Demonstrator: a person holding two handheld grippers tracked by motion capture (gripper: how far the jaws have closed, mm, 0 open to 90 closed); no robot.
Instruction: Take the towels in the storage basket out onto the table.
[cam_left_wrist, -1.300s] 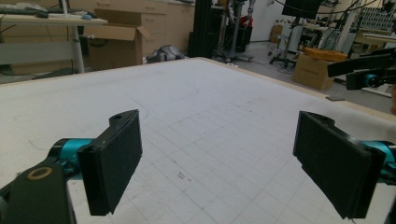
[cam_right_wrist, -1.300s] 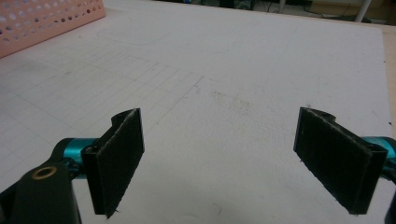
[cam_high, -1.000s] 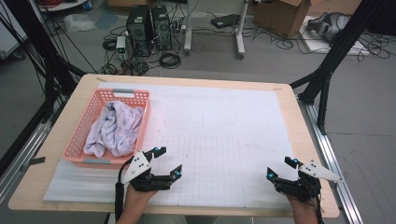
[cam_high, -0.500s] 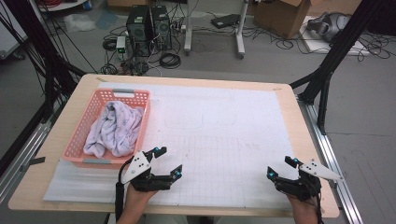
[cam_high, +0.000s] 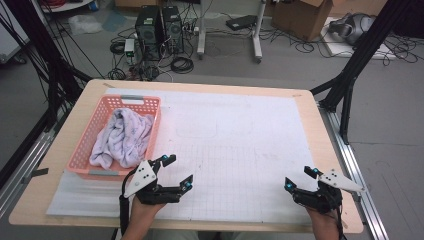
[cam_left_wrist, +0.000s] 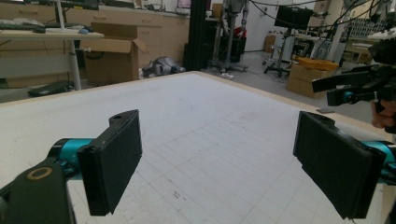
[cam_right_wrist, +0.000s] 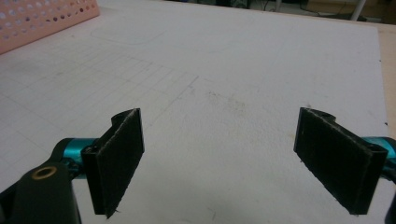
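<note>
A pink plastic basket (cam_high: 86, 137) stands at the table's left side with a crumpled pale lilac towel (cam_high: 124, 137) inside it. My left gripper (cam_high: 177, 172) rests near the front edge just right of the basket, open, nothing between its jaws (cam_left_wrist: 217, 168). At the front right corner my right gripper (cam_high: 300, 179) is open too and holds nothing (cam_right_wrist: 219, 161). A corner of the basket (cam_right_wrist: 42, 18) appears at the top left of the right gripper view. The other gripper (cam_left_wrist: 359, 86) shows at the far right of the left gripper view.
A white gridded mat (cam_high: 240, 145) covers most of the wooden table (cam_high: 320, 130). Black frame legs (cam_high: 350, 75) stand at the table's far right and left. Computer towers (cam_high: 160, 25), cables and cardboard boxes lie on the floor beyond the far edge.
</note>
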